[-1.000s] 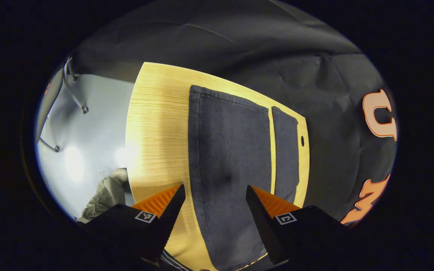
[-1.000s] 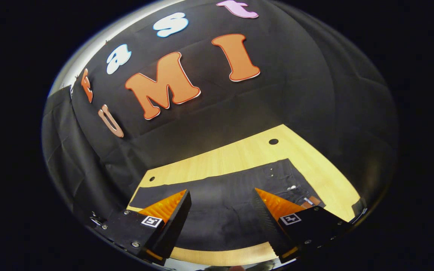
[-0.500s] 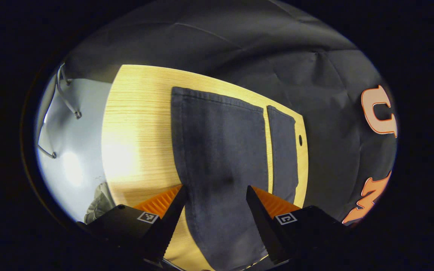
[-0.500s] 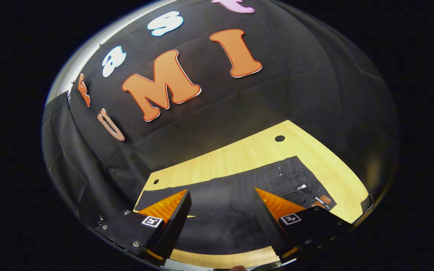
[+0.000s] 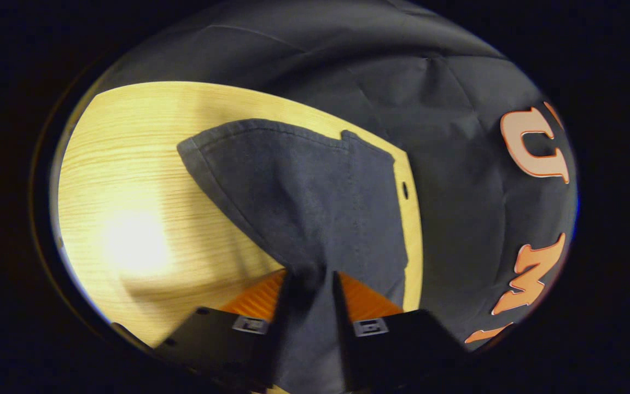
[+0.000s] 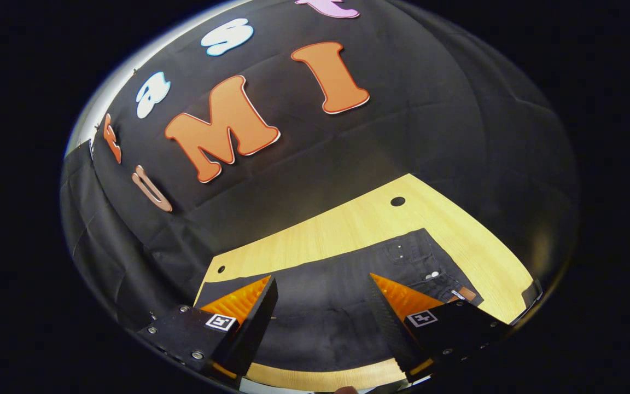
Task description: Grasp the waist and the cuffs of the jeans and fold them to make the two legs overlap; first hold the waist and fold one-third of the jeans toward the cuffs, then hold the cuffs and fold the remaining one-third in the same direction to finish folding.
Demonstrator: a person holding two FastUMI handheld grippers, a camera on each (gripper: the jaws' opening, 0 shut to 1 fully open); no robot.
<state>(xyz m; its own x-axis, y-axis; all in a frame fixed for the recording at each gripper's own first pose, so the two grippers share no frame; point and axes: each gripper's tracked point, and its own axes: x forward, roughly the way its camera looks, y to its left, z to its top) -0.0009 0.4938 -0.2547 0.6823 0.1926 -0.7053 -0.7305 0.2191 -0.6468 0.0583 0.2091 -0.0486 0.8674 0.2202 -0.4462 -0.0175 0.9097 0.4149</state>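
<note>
**Jeans on wooden surface, left claw pinching a leg, right claw spread**

Item 1, jeans [image 5: 315,208]: dark denim, lying on the surface. In the left gripper view the cloth rises from the wood toward the camera in a gathered, tent-like shape, with a hemmed edge curving across its far end. In the right gripper view the jeans [image 6: 337,306] lie flat across the near part of the surface, the waist end with rivets, a button and a small brown patch to the right.

Item 2, left claw [image 5: 309,282]: fingers drawn close together, a fold of the jeans pinched between them and running back between the finger bases. This view is blurred.

Item 3, right claw [image 6: 320,290]: fingers wide apart, holding nothing, poised above the flat middle of the jeans; whether the tips touch the cloth cannot be told.

Item 4, surface [image 5: 145,219]: pale wood grain, with a bright patch of reflected light at the left in the left gripper view. In the right gripper view the surface [image 6: 359,219] shows a small round hole near each far corner.
</note>
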